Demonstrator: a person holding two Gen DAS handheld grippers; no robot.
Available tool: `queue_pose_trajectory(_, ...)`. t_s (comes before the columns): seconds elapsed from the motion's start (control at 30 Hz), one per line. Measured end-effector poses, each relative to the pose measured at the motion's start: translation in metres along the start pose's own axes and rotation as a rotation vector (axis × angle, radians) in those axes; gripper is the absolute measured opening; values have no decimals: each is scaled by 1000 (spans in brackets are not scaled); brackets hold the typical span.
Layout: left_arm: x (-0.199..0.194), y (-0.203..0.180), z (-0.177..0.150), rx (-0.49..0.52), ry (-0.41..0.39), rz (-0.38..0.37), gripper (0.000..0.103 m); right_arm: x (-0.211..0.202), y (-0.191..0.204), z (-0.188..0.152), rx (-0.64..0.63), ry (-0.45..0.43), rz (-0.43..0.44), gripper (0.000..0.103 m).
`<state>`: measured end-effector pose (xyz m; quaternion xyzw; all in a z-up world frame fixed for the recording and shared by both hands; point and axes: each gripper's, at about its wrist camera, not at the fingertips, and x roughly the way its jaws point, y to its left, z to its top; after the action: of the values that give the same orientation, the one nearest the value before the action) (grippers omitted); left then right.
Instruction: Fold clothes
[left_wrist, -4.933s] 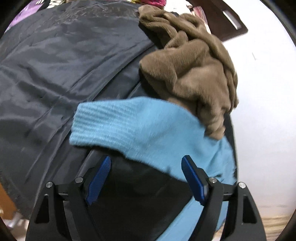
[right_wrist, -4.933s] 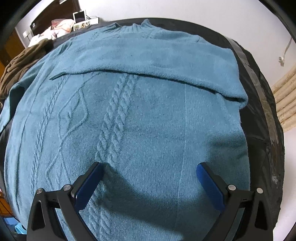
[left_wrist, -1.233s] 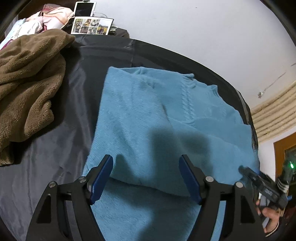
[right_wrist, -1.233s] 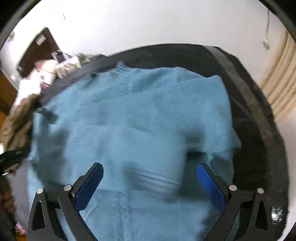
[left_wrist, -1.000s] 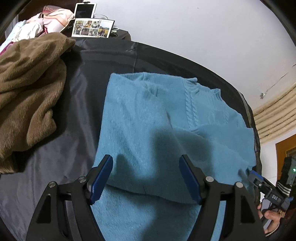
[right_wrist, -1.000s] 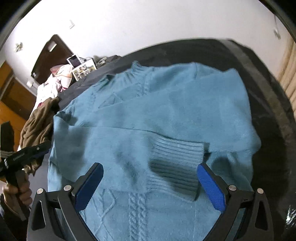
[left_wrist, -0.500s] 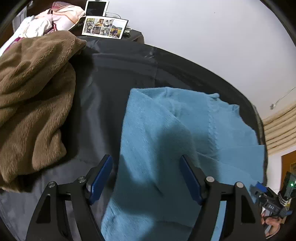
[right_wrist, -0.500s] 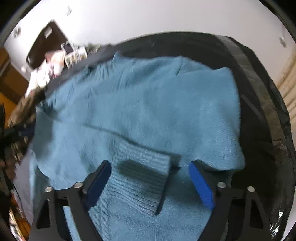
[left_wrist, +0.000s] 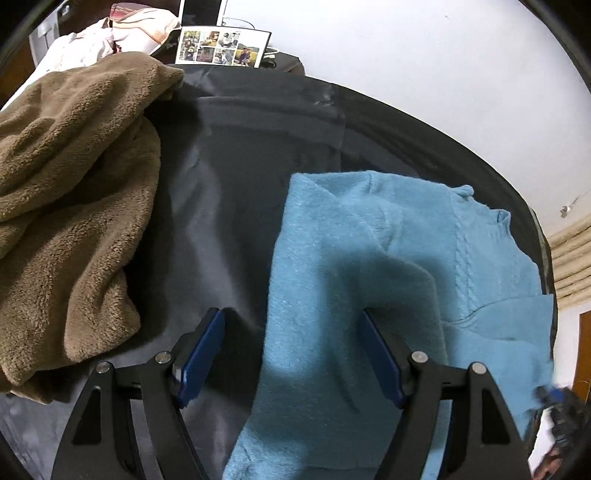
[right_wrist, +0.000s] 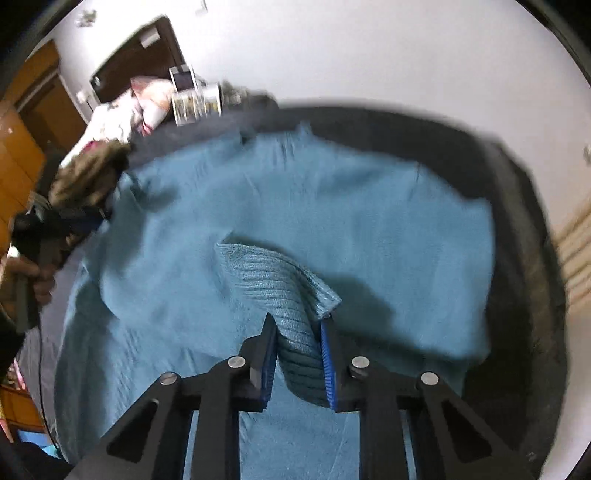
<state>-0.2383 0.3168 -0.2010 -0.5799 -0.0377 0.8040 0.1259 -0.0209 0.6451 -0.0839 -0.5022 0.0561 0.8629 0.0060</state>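
One blue sweater (right_wrist: 332, 206) lies spread on a dark sheet (left_wrist: 229, 184), its collar toward the far wall. Right gripper (right_wrist: 297, 354): fingers drawn close together on the ribbed cuff (right_wrist: 273, 280) of a sleeve folded across the sweater's body; the cuff rises between the blue pads and curls over above them. Left gripper (left_wrist: 291, 354): fingers spread wide, gripping nothing, set over the sweater's left edge, which runs up between the two pads; the left pad is over bare sheet, the right pad over knit. Left wrist view: a strip of uncovered sheet separates that edge from a brown fleece (left_wrist: 70, 206) heaped at the left. The sweater's right side reaches close to the sheet's right border. Beyond the collar a band of sheet remains bare up to the white wall (left_wrist: 424, 66). Behind the fleece stand a photo collage (left_wrist: 223, 48) and pale bundled cloth (left_wrist: 107, 40). Right wrist view is blurred; a hand (right_wrist: 26, 273) on the left gripper's handle shows at the left margin.
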Motion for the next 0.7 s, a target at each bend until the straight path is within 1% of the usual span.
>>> queue_pose_trajectory(0.1, 0, 6, 1, -20, -10, 2, 78, -29, -4, 23, 11, -119, -57, 22)
queue_pose_trajectory(0.17, 1, 6, 2, -25, -13, 3, 78, -32, -12, 33, 31, -141, -74, 23)
queue_pose_trajectory(0.27, 4, 2, 3, -1, -14, 30, 78, -7, -21, 36, 31, -87, -89, 23)
queue_pose_trajectory(0.33, 6, 0, 3, 11, -16, 47, 79, 19, -25, 30, 25, -17, -111, 26)
queue_pose_trajectory(0.37, 7, 0, 4, 12, -17, 49, 79, 31, -29, 27, 25, 21, -118, 31)
queue_pose_trajectory(0.4, 7, 1, 4, 11, -17, 49, 79, 41, -35, 23, 42, 60, -118, 42)
queue_pose_trajectory(0.43, 7, 2, 4, 11, -17, 49, 79, 45, -40, 19, 64, 71, -128, 52)
queue_pose_trajectory(0.47, 8, 3, 5, 12, -16, 49, 79, 48, -45, 15, 87, 83, -139, 65)
queue_pose_trajectory(0.5, 8, 4, 5, 11, -14, 49, 79, 50, -50, 12, 108, 90, -150, 67)
queue_pose_trajectory(0.6, 5, 8, 7, -8, -10, 48, 79, 40, -62, 7, 148, 74, -175, 67)
queue_pose_trajectory(0.7, -7, -1, 7, 17, -48, 65, 79, 30, -68, 10, 177, 57, -155, 67)
